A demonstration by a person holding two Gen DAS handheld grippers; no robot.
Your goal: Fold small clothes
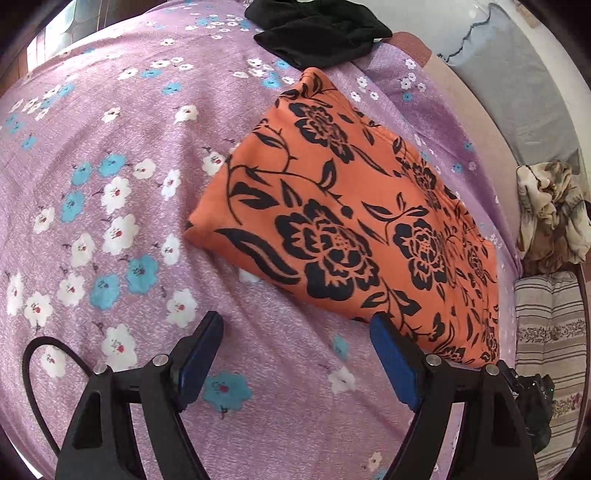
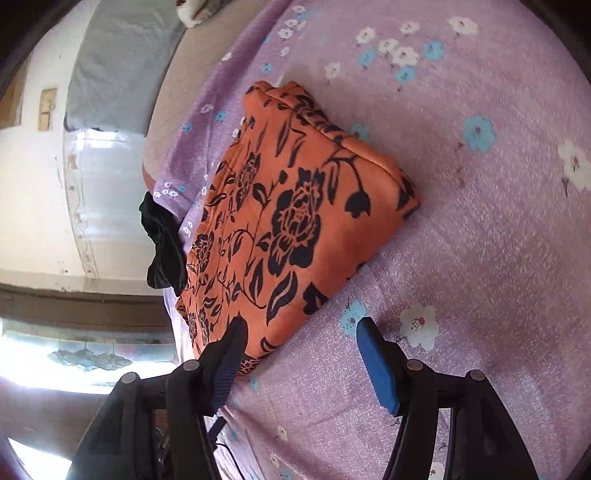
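Observation:
An orange garment with black flower print (image 1: 343, 221) lies folded into a thick rectangle on the purple flowered bedsheet (image 1: 110, 184). My left gripper (image 1: 299, 325) hangs open beside the garment's near edge, its right finger (image 1: 391, 354) overlapping that edge and bare sheet between the pads. In the right wrist view the same orange garment (image 2: 291, 221) lies ahead. My right gripper (image 2: 303, 328) is open over its near corner, the left finger (image 2: 232, 350) above the cloth and the right one over the sheet. Neither gripper holds anything.
A crumpled black garment (image 1: 317, 29) lies on the sheet just past the orange one, near the bed's edge (image 2: 162, 243). A patterned cloth heap (image 1: 550, 210) and a striped cushion (image 1: 550, 332) sit off the bed at the right. A cable (image 1: 33, 369) loops by the left gripper.

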